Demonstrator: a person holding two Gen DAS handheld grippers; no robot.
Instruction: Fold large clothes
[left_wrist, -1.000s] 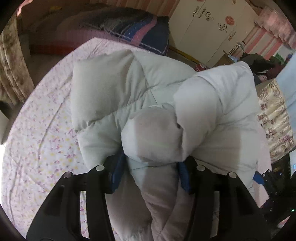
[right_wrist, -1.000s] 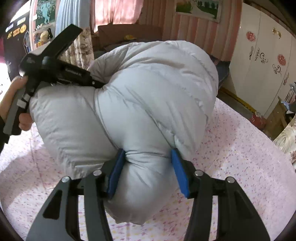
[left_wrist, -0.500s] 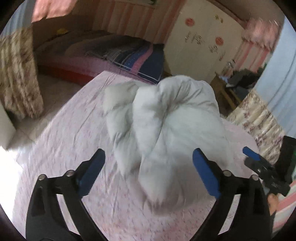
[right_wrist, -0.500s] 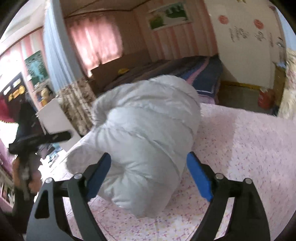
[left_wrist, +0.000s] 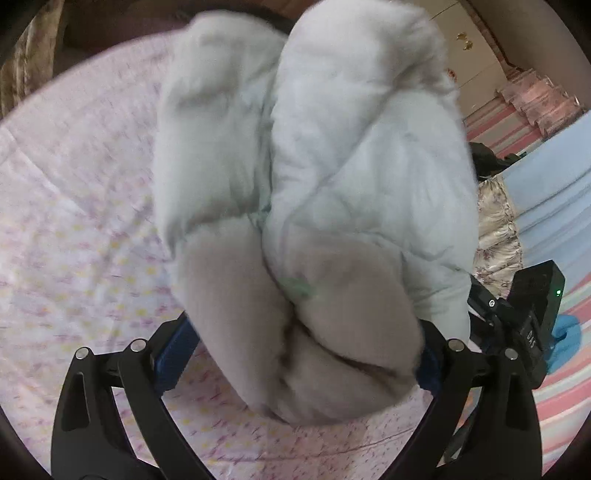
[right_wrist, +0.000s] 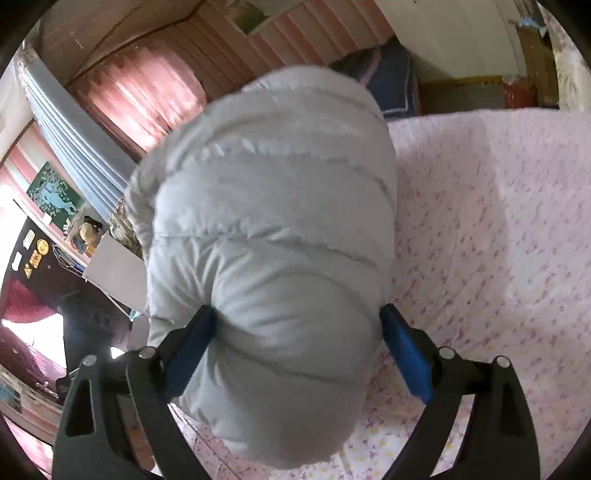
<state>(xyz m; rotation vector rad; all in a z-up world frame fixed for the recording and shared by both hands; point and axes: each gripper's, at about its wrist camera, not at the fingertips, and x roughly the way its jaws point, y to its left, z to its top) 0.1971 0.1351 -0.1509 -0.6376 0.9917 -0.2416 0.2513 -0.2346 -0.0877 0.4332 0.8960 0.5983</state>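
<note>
Left wrist view: the left gripper (left_wrist: 299, 354) stands wide, the bundled puffer jacket (left_wrist: 314, 166) between its jaws, lengthwise ahead. The right gripper (right_wrist: 295, 350) is opening around the jacket's other end on the bed (right_wrist: 498, 221).

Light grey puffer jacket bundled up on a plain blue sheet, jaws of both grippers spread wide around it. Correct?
Not quite: the sheet is pink with a small floral print, not plain blue; the right wrist view shows it best. The rest holds: the light grey puffer jacket sits bundled on it, and the left gripper and right gripper both have their jaws spread wide around it, the right's opening further.
</note>
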